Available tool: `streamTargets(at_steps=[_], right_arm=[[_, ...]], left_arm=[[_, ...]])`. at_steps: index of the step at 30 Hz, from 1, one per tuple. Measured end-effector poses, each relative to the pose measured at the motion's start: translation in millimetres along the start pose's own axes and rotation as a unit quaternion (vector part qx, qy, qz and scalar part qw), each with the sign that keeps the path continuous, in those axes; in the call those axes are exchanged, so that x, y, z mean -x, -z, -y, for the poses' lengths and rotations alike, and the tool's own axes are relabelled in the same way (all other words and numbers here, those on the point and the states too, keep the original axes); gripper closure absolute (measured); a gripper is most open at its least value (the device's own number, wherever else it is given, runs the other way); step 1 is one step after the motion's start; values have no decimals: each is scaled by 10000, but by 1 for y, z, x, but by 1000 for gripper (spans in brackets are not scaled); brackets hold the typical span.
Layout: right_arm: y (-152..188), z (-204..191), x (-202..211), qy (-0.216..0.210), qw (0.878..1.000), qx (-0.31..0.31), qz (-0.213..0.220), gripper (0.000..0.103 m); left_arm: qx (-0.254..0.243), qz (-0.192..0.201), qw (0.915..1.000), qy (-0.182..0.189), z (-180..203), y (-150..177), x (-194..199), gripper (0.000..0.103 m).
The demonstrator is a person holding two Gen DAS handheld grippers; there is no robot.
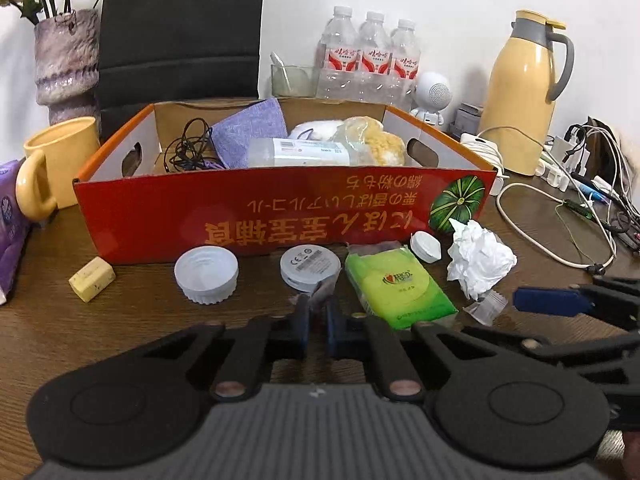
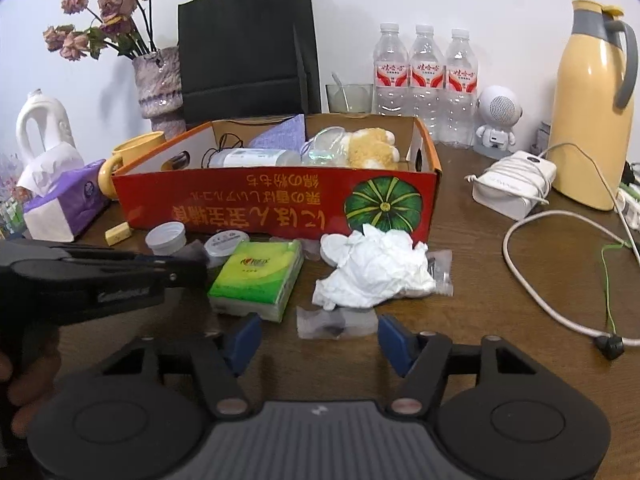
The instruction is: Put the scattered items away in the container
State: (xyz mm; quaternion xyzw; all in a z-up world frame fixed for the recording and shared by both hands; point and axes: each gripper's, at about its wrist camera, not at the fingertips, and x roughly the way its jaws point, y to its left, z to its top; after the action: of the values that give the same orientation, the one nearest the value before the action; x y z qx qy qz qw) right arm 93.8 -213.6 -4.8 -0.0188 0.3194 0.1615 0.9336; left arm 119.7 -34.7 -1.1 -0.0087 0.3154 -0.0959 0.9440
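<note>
Reaching low over the wooden table [image 2: 500,264], we have both claws in front of the red cardboard box [image 1: 280,204], which stands beyond the scatter with its long side facing us. Our left gripper [image 1: 318,314] is pinched shut on a small greyish wrapper [image 1: 320,290], its tips just short of the round white tin [image 1: 310,266]. Our right gripper [image 2: 318,334] stands half open, and a clear plastic sachet [image 2: 336,322] lies flat between its blue pads [image 2: 394,338], long axis running across from pad to pad; we judge they do not yet press it. Beyond that sachet sits the crumpled tissue [image 2: 372,270], and the green tissue pack [image 2: 260,276] lies to its left. For both loads, the box is straight ahead and slightly upward.
</note>
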Motion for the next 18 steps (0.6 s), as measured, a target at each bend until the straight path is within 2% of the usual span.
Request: streamTargets(at_steps=[3, 5, 7, 14, 18], right_arm=[[-4, -2, -7, 107, 9999, 61, -17, 52], [-4, -4, -10, 168, 9998, 108, -38, 65], [-3, -7, -12, 259, 9995, 187, -60, 72], [-1, -16, -9, 473, 9978, 457, -73, 83], [3, -20, 1, 417, 9979, 484, -102, 88]], left_arm=[[1, 91, 10000, -16, 1, -2, 5, 97], [44, 140, 9999, -27, -1, -3, 9, 97], [126, 191, 9997, -57, -4, -3, 15, 97], [229, 416, 9988, -131, -8, -2, 36, 98], [207, 541, 9983, -83, -7, -1, 49, 98]])
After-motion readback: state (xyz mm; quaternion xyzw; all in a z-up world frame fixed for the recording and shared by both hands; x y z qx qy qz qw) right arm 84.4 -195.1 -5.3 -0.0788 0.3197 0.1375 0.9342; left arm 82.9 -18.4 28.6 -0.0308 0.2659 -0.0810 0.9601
